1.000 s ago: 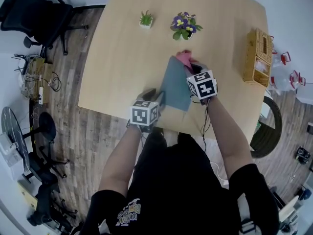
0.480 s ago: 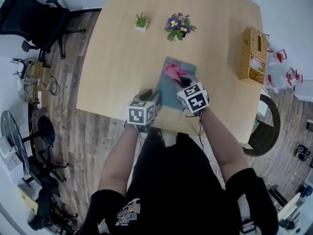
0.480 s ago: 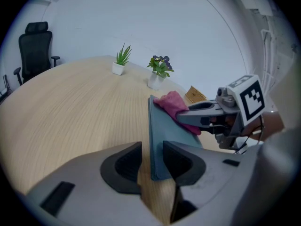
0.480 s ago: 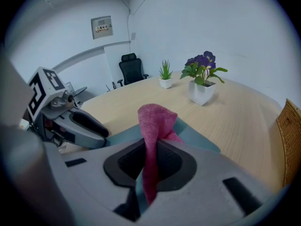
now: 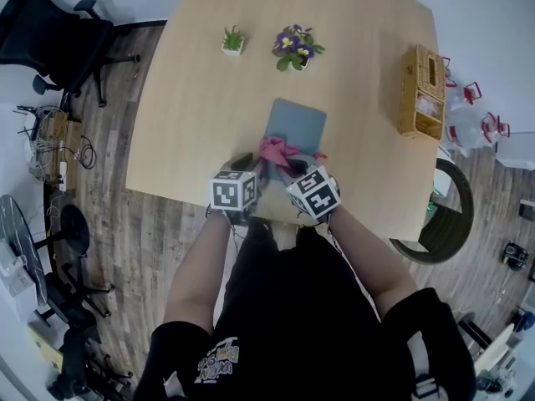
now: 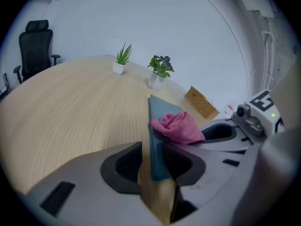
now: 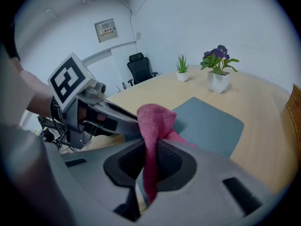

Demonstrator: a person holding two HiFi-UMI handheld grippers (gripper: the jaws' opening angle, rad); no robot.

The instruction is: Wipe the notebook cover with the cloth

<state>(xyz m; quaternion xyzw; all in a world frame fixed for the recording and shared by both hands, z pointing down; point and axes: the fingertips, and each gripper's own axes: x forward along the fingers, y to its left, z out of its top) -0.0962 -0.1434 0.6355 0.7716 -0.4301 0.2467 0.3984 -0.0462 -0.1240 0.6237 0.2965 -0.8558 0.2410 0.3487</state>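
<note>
Right tool point(image 7: 149, 161), pinching the crumpled pink cloth point(image 5: 274, 149), has dragged it down the flat grey-blue notebook point(image 5: 298, 124) to its end nearest the wooden surface's point(image 5: 209, 98) near edge. Left tool point(image 6: 150, 166) sits spread over the notebook's near-left corner. Looks like one full stroke done.

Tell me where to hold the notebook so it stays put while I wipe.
Pinch the notebook at its near-left corner, coming in low from the table's near edge. It lies flat, so only the thin edge can be pinched, and a corner hold leaves the cover free for the cloth. The left gripper straddles that edge, open.
</note>
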